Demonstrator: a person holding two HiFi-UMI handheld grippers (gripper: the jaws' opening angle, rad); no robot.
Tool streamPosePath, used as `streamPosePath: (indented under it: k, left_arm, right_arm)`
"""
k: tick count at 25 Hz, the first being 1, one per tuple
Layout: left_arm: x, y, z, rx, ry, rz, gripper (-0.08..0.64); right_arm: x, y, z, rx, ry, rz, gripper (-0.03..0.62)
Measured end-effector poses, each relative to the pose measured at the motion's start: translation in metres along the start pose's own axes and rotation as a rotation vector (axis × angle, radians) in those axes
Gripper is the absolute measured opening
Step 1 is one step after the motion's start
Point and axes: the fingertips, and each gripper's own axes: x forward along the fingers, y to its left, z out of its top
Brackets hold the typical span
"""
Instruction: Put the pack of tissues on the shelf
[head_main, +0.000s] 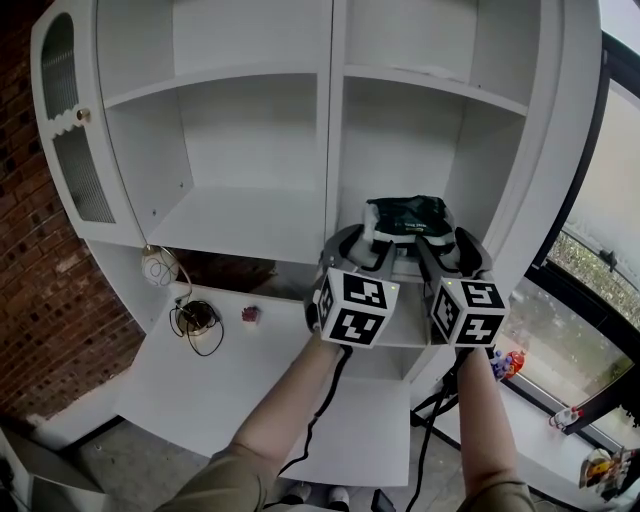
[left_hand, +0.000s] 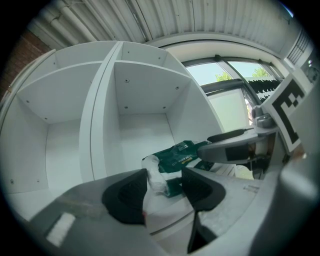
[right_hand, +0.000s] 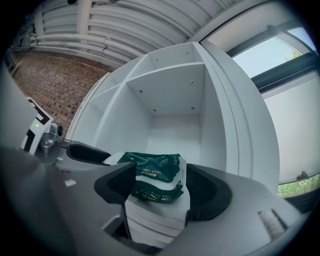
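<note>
Head view looks down; both gripper views closely share the shelf (right_hand: 155, 212)

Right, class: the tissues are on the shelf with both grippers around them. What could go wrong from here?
1. The left gripper seems to pinch the white end of the pack of tissues, which lies near the front edge of the shelf; pulling back without letting go could drag it off.
2. The right gripper is open, jaws either side of the pack; a crooked withdrawal might snag it.

The pack of tissues (head_main: 407, 216) is partly hidden behind the right gripper (head_main: 447, 243), and a reddish speck (head_main: 250, 314) well left of it, perhaps a toy, is unclear.
</note>
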Motion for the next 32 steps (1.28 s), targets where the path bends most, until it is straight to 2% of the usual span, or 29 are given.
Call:
streamPosePath:
  k: [8, 20, 32]
  left_arm:
    - [-0.004, -0.001, 0.001, 0.002, -0.004, -0.011, 0.23]
    - [-0.02, -0.009, 0.003, -0.001, -0.051, -0.002, 0.23]
    - [-0.034, -0.02, -0.007, 0.015, -0.062, -0.004, 0.23]
  right_arm:
    - [-0.01, 0.0, -0.002, 0.014, 0.001, -0.006, 0.317]
    - [-0.037, -0.002, -0.015, 0.029, -0.008, -0.063, 0.316]
    - [-0.055, 0.007, -0.035, 0.05, 0.022, -0.061, 0.316]
